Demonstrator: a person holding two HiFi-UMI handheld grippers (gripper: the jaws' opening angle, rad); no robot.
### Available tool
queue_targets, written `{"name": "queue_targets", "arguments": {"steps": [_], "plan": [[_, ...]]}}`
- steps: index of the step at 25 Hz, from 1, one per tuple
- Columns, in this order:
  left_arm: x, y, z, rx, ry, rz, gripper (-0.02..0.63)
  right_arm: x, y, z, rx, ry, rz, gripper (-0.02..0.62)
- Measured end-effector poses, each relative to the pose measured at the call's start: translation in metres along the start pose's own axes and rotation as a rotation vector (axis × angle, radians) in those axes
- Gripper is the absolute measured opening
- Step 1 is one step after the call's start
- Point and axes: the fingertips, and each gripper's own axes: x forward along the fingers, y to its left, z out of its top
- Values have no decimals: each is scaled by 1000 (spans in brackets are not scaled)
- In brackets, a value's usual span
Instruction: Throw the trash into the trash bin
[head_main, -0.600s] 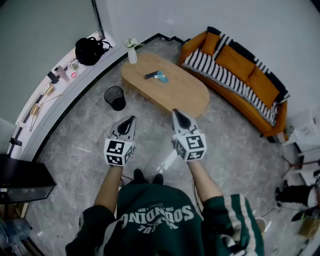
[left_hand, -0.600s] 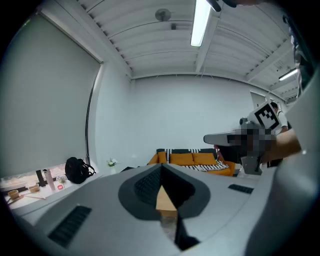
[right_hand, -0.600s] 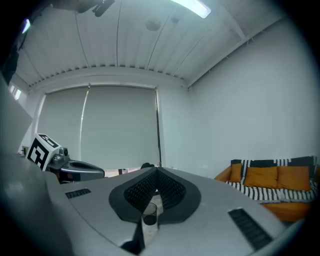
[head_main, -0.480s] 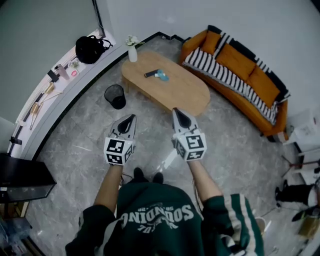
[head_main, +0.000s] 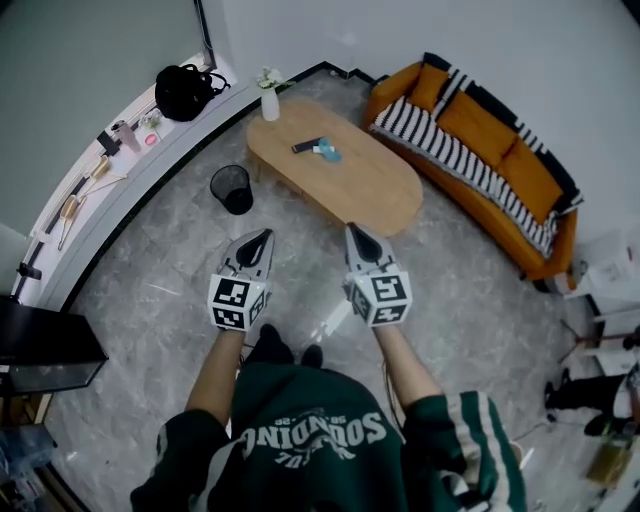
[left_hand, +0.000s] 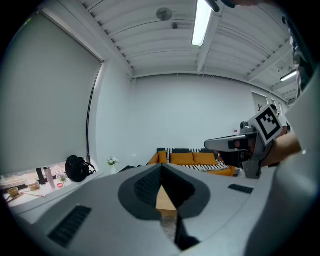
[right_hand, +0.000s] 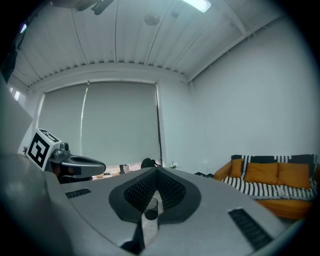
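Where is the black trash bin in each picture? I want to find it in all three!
Head view: trash bin on the floor, upper left, beside the wooden table.
Left gripper view: not in it.
Right gripper view: trash bin, small, low centre, seen in the notch between the fingers.
Shared landmark: orange sofa.

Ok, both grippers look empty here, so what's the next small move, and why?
Probably a step forward toward the wooden table. The left gripper and right gripper are shut, hold nothing, and hang short of the table, where a small blue item and a dark item lie. The black bin stands on the floor beside it.
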Motion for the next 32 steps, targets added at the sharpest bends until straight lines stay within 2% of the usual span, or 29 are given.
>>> {"name": "queue_targets", "arguments": {"steps": [6,12,17,24,32], "plan": [[16,33,3,-13,-13,6,2,38,3,1,10,0,-4,-2],[56,92,2,-12,-13,-17,2,108,13,-1,4,43,8,-2],[105,149,4,34,10,-86,2,183,8,11,18,32,-46,-2],[155,228,7,14,25,-192,2,270,13,24,32,39,-132,-2],[218,267,19,24,14,-285,2,327,-3,22,29,58,-195,-2]]}}
